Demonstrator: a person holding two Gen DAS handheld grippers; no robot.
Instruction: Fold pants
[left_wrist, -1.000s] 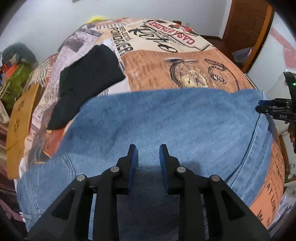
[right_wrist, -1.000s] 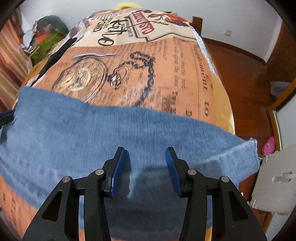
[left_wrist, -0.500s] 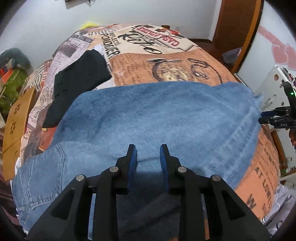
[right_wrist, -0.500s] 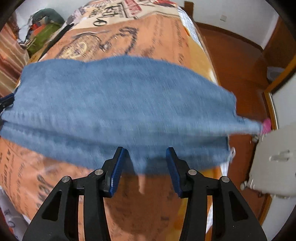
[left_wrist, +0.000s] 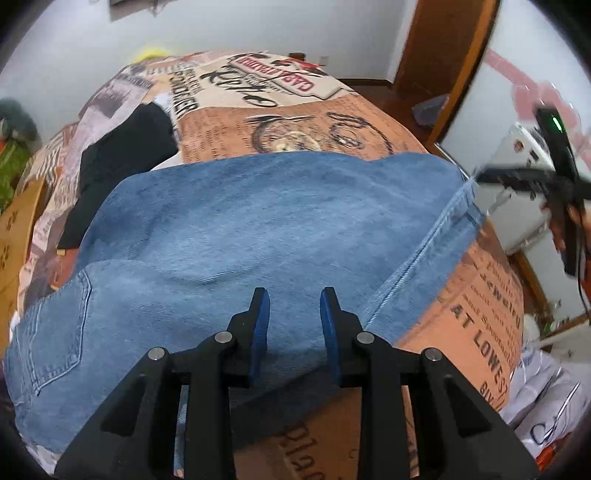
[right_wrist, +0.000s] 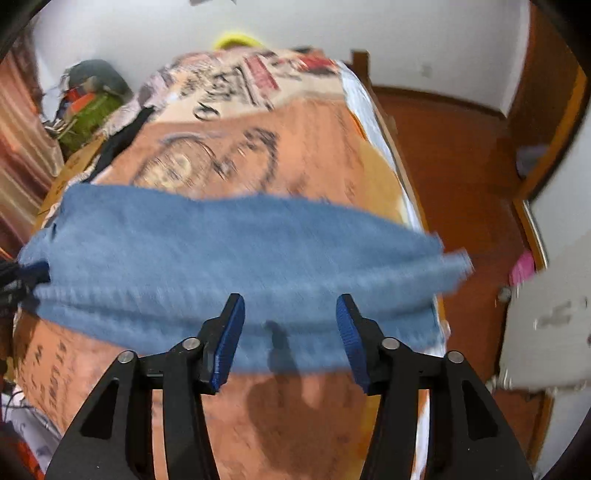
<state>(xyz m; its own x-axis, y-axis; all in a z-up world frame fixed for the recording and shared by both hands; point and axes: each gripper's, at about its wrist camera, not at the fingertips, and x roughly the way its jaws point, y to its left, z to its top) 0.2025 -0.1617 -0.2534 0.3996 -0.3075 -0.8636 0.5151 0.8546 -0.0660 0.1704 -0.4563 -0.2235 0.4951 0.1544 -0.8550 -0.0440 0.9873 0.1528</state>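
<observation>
Pants (left_wrist: 258, 221) lie folded lengthwise across bed (left_wrist: 295, 122). Left claw (left_wrist: 294, 306) and right claw (right_wrist: 290, 314) both spread, holding nothing. Crosswise folds remain.

- One pair of blue jeans (left_wrist: 280, 229), folded double across the bed.
- Two grippers: the left gripper (left_wrist: 294, 301) and the right gripper (right_wrist: 290, 306), each with two blue-padded fingers.
- One black garment (left_wrist: 122, 162).
- One printed bedspread (left_wrist: 480, 295).
- One wooden door (left_wrist: 439, 55).
</observation>
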